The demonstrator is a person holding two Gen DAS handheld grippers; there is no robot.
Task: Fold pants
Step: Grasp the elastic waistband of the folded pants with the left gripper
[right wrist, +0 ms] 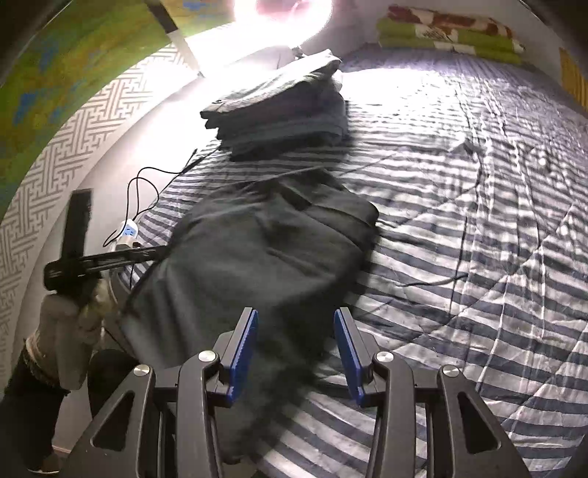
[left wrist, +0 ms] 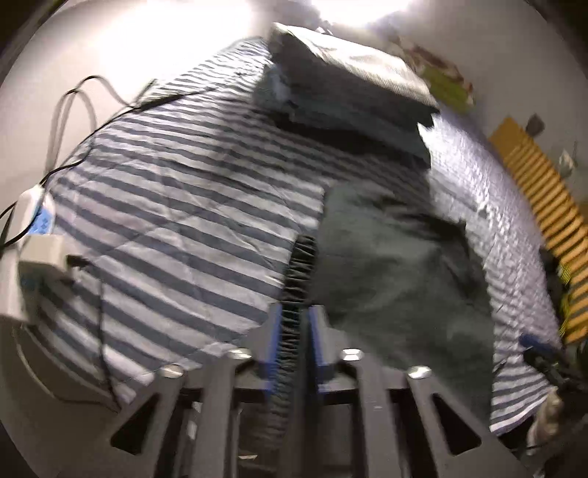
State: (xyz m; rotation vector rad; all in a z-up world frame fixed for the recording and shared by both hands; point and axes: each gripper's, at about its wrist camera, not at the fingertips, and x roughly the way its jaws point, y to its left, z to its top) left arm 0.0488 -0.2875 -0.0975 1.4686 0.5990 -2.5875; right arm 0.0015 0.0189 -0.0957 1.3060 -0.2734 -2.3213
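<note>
Dark green-grey cloth, a pair of pants (right wrist: 257,253), lay partly folded on the near side of a blue-and-white striped quilt (right wrist: 459,228) that covered the bed, the gathered black waistband (left wrist: 301,264) at the left edge of the garment. The left gripper (left wrist: 296,342) came at it from the left, its blue pads drawn in narrow on that waistband, which ran straight down between them so that the fabric looked pinched there. The right gripper (right wrist: 294,349) hung over the near end of the pants with its jaws standing well apart; dark, blurred cloth lay between the blue pads, and I could not see either pad pressing on it. From the right-hand camera, the left gripper showed at the left rim of the bed, held in a person's hand (right wrist: 90,309) in a pale sleeve. Farther up the bed, just beyond the pants, sat a stack of folded clothes (right wrist: 279,106) in greys and blues. Off the left edge of the quilt a white power strip (right wrist: 128,233) lay with thin black cables (right wrist: 147,184) looping away from it. At the far end, against the wall, a green and red folded blanket (right wrist: 448,33) rested.
</note>
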